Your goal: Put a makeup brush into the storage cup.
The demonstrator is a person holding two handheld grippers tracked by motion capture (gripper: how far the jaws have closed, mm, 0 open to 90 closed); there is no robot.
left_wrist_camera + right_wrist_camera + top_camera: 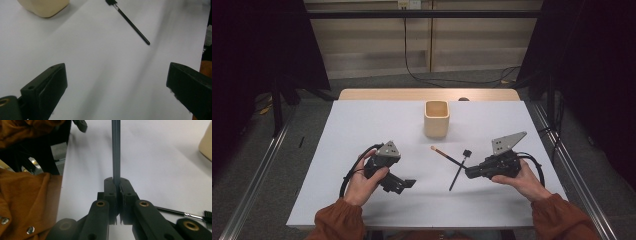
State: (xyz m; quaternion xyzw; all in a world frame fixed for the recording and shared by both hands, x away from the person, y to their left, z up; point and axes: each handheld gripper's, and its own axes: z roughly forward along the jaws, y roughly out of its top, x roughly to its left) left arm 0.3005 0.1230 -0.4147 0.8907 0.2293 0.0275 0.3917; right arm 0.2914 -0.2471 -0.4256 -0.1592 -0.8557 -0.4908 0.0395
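Note:
My right gripper [468, 172] [117, 181] lies low at the table's right, pointing left. It is shut on the end of a thin dark brush handle [446, 155] [115, 150], whose tan tip points toward the beige cup [436, 118]. A second black brush [458, 172] [131, 23] [175, 212] with a square head lies flat just in front of the right jaws, crossing under the held handle. My left gripper [404, 184] [116, 72] rests at the table's left with its jaws wide open, nothing between them.
The white table top [362, 125] has bare room at the left and along the front. A corner of the cup [45, 7] stands beyond the left jaws. Metal rails run along both sides of the table, and cables lie on the floor behind.

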